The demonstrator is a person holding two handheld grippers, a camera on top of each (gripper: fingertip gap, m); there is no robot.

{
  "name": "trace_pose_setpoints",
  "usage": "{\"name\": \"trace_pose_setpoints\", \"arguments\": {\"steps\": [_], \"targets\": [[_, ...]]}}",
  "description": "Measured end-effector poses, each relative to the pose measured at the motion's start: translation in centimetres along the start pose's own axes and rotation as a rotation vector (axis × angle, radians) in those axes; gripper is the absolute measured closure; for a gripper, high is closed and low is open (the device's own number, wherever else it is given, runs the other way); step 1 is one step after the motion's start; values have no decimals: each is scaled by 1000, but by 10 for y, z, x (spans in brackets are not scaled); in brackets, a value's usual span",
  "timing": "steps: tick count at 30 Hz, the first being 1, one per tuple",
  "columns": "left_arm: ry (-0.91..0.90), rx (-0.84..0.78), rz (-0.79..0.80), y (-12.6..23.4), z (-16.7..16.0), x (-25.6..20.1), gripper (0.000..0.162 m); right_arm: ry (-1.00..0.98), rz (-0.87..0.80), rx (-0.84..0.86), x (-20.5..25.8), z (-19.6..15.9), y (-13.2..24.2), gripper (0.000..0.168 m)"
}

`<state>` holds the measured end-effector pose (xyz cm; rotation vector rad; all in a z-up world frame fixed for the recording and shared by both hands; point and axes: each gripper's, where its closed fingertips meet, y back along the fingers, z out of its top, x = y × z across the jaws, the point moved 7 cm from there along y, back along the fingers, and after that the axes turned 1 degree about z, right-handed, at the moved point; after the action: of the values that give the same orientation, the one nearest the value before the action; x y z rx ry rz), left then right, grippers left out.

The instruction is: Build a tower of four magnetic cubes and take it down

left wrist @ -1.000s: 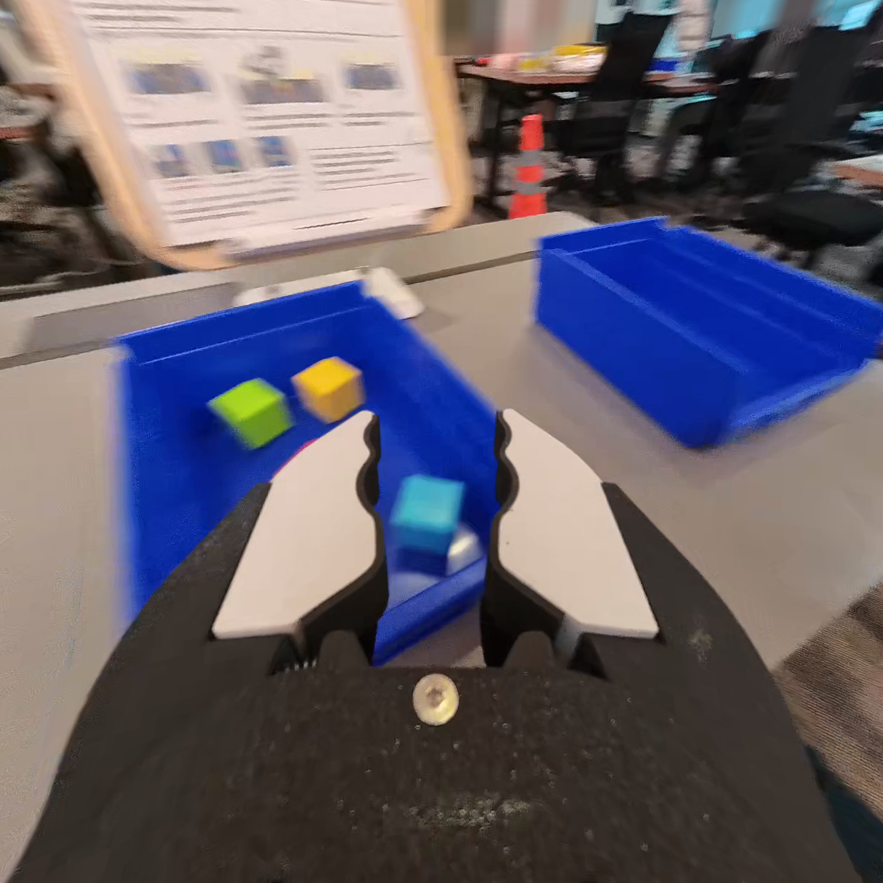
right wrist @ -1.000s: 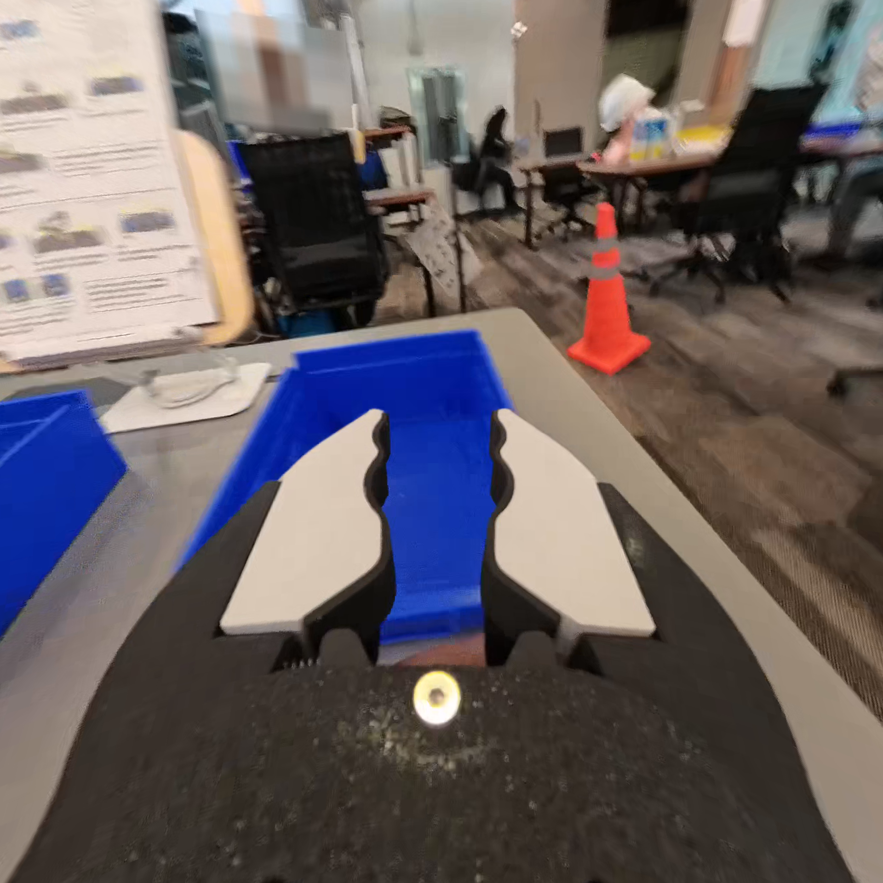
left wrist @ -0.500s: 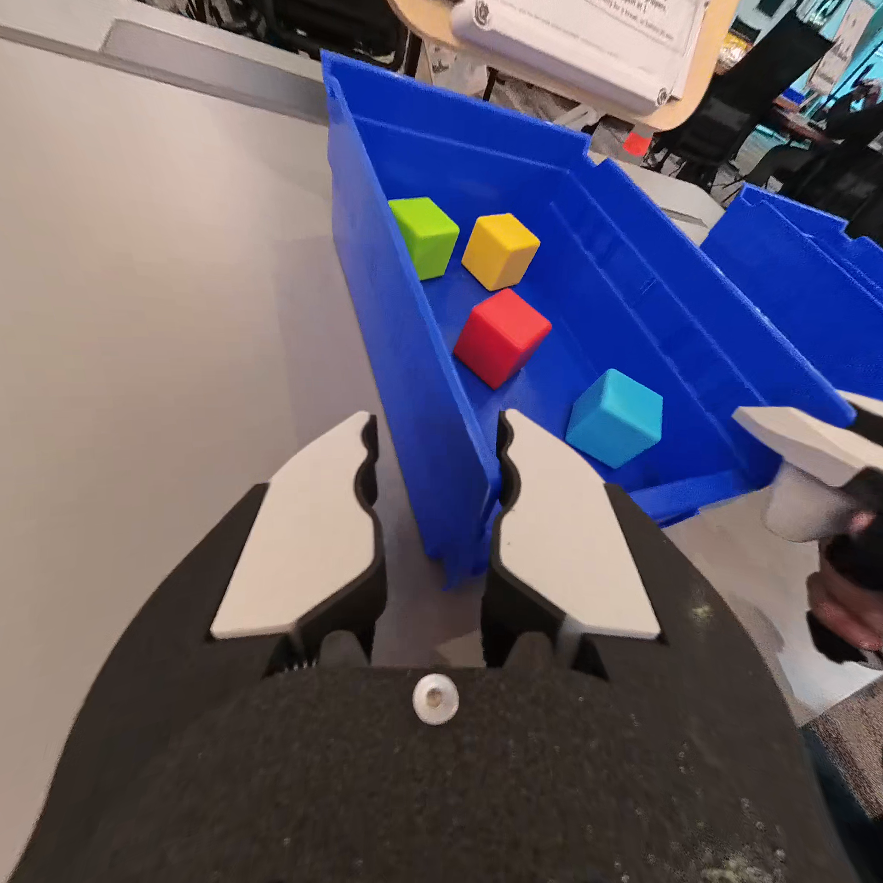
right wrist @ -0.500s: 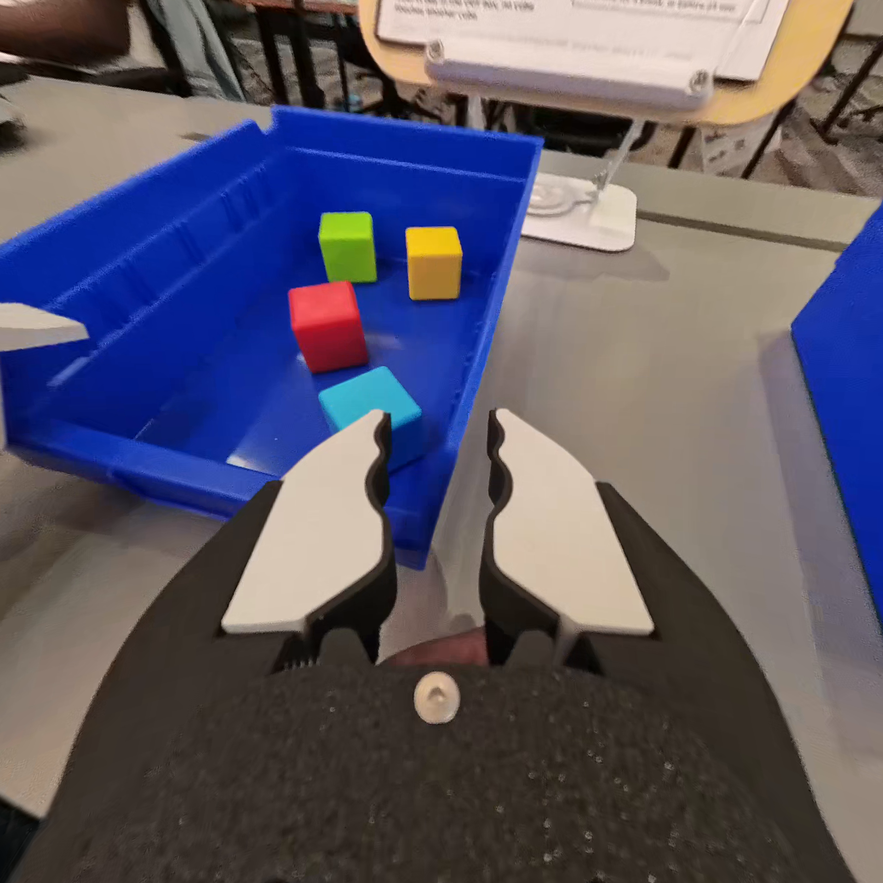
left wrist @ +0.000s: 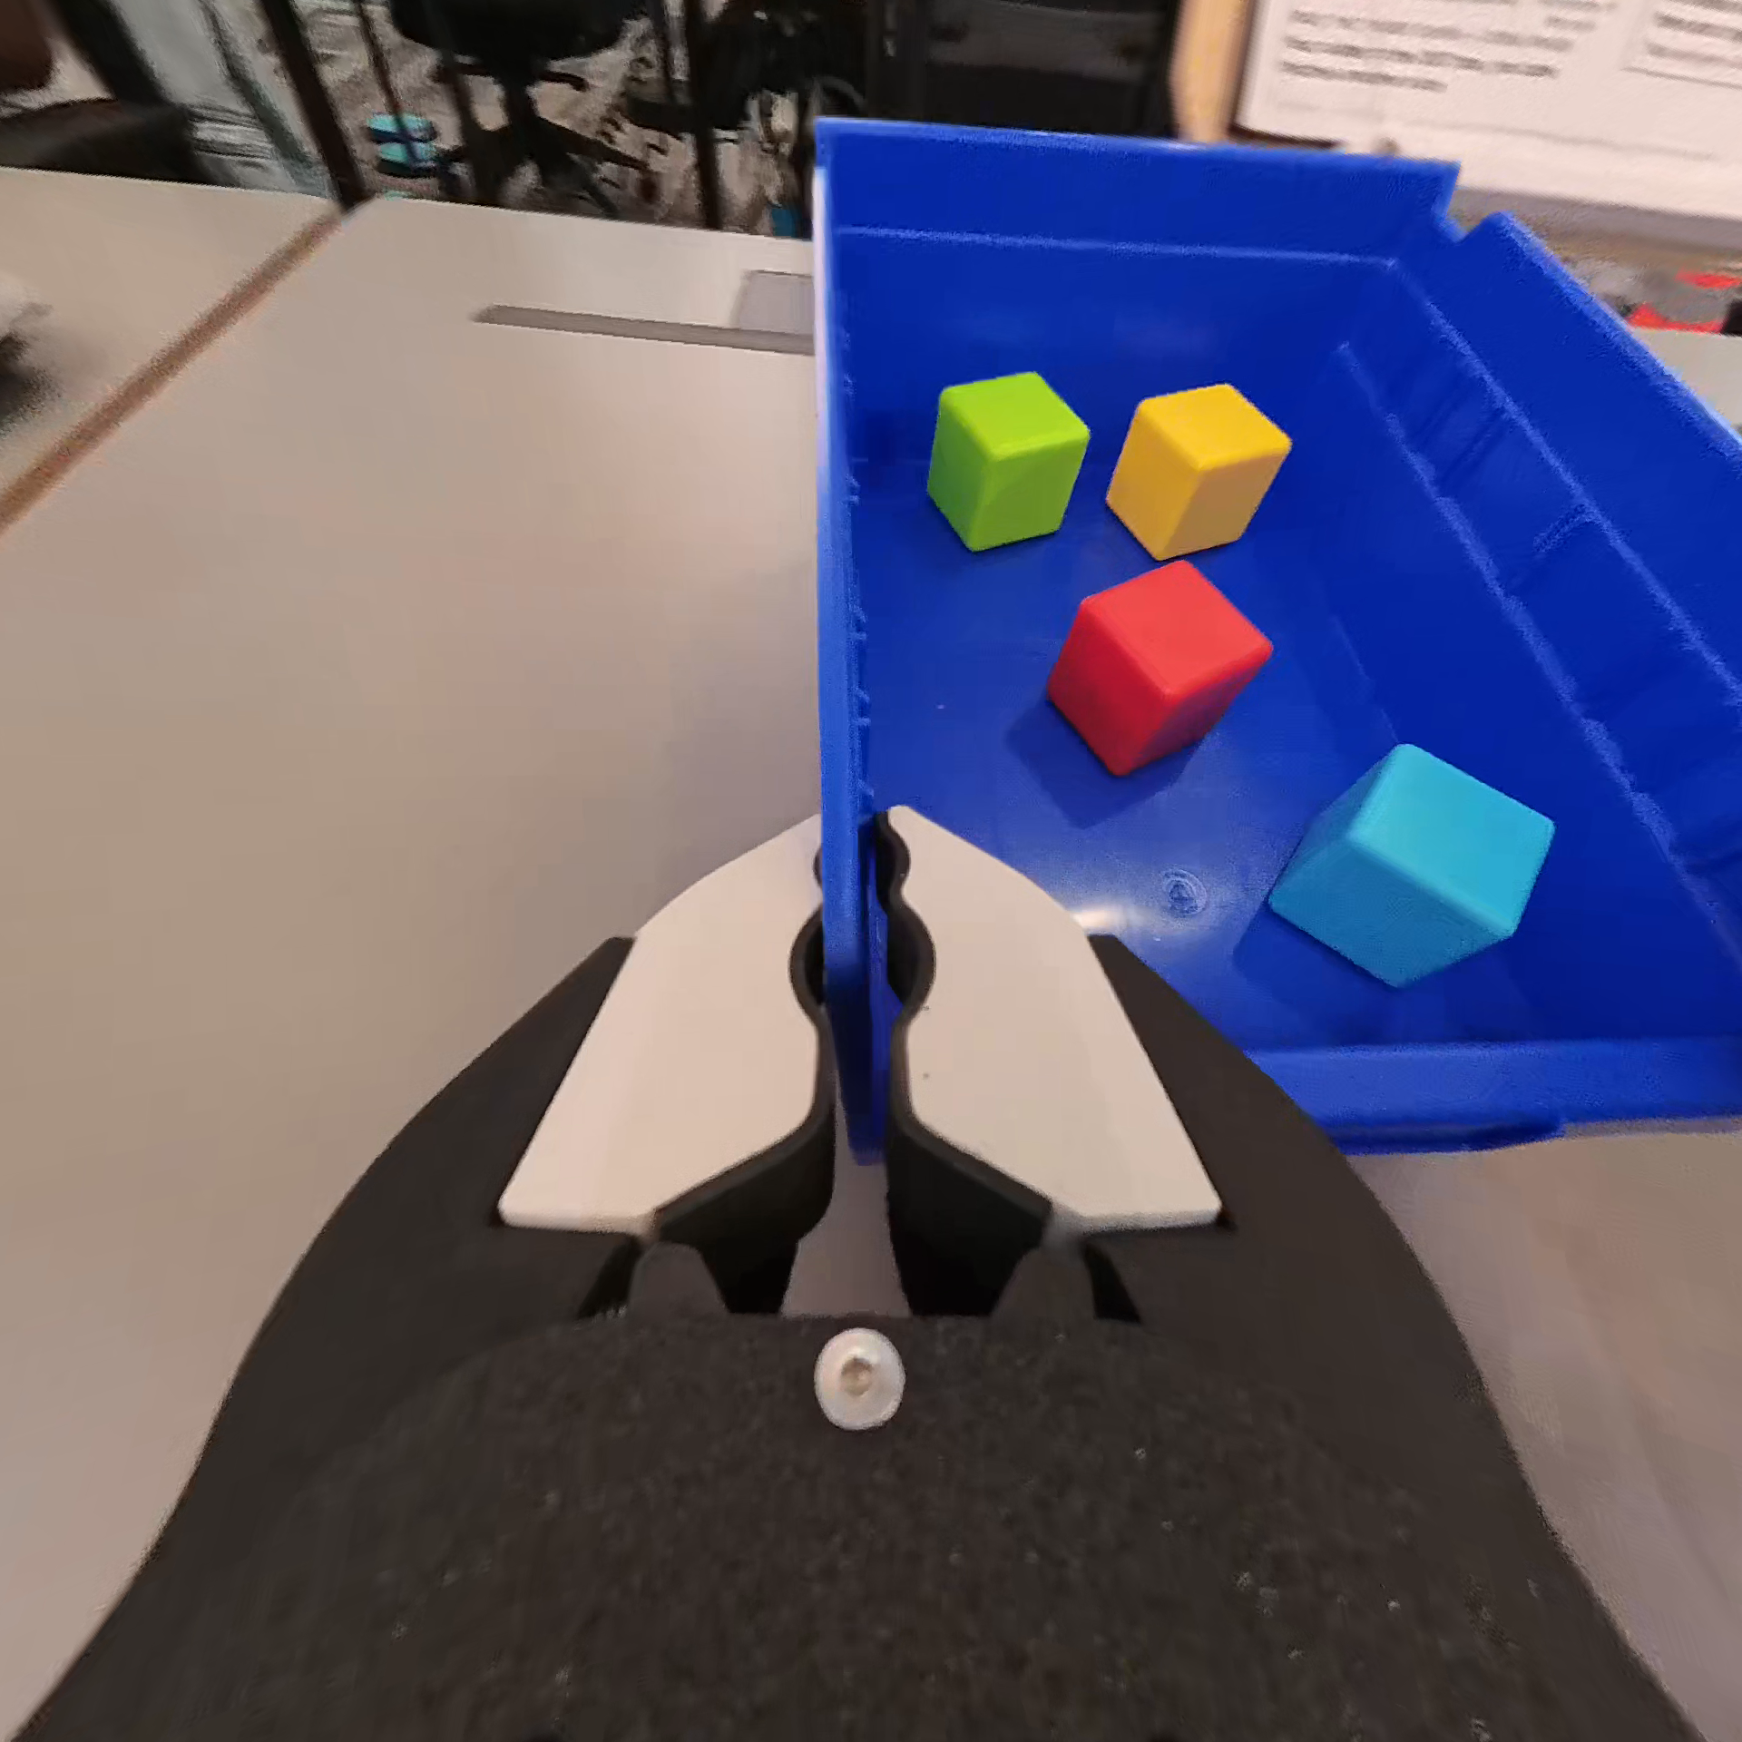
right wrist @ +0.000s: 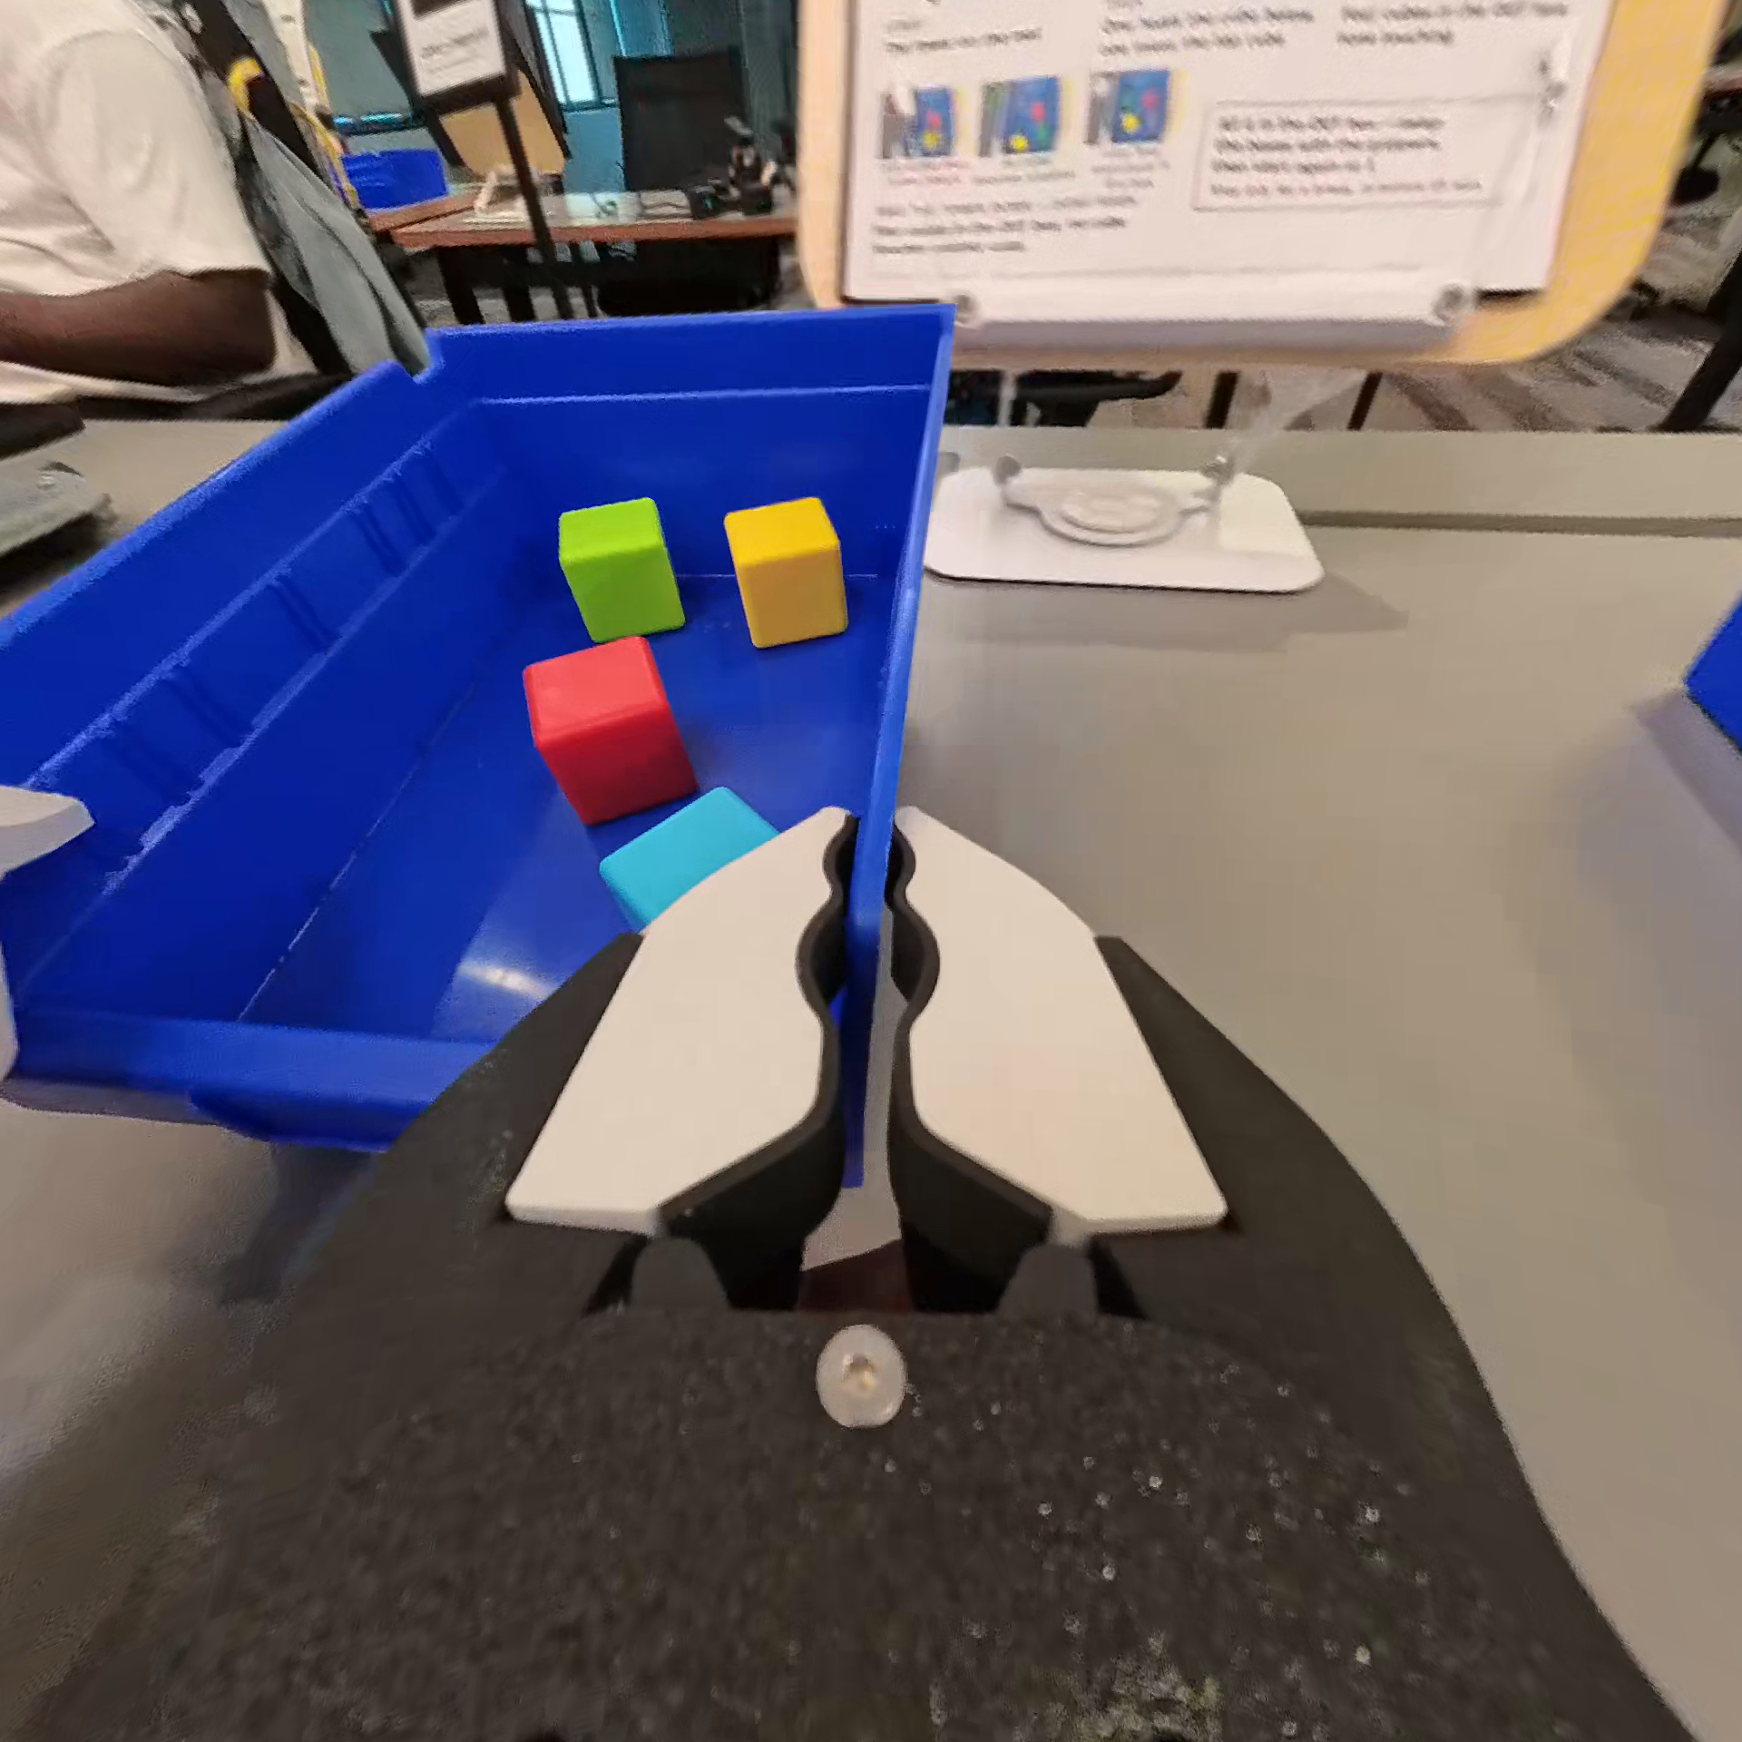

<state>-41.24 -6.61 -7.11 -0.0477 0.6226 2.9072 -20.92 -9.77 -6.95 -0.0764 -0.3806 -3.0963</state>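
The left gripper [left wrist: 853,848] is clenched on the left side wall of the blue bin [left wrist: 1131,198], one finger outside and one inside, near the bin's front corner. Inside, lying loose and apart on the floor, are the green cube [left wrist: 1007,459] and yellow cube [left wrist: 1197,468] at the back, the red cube [left wrist: 1158,665] in the middle, and the cyan cube [left wrist: 1411,862] nearest the front; none is stacked yet. The right gripper [right wrist: 872,829] grips the opposite, right wall the same way. Holding both walls at once suggests the bin is being steadied or repositioned on the grey table [right wrist: 1320,848] before stacking begins.
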Motion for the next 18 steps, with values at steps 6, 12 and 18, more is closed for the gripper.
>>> {"name": "trace_pose_setpoints", "arguments": {"steps": [6, 12, 18], "targets": [[42, -32, 111, 9, 7, 88, 158, 42, 84, 12, 87, 0, -26, 164], [82, -7, 149, 3, -1, 142, 158, 50, 118, 69, 138, -13, -46, 164], [110, -4, 65, -13, -1, 163, 158, 61, 73, 54, 154, -17, -49, 162]]}}
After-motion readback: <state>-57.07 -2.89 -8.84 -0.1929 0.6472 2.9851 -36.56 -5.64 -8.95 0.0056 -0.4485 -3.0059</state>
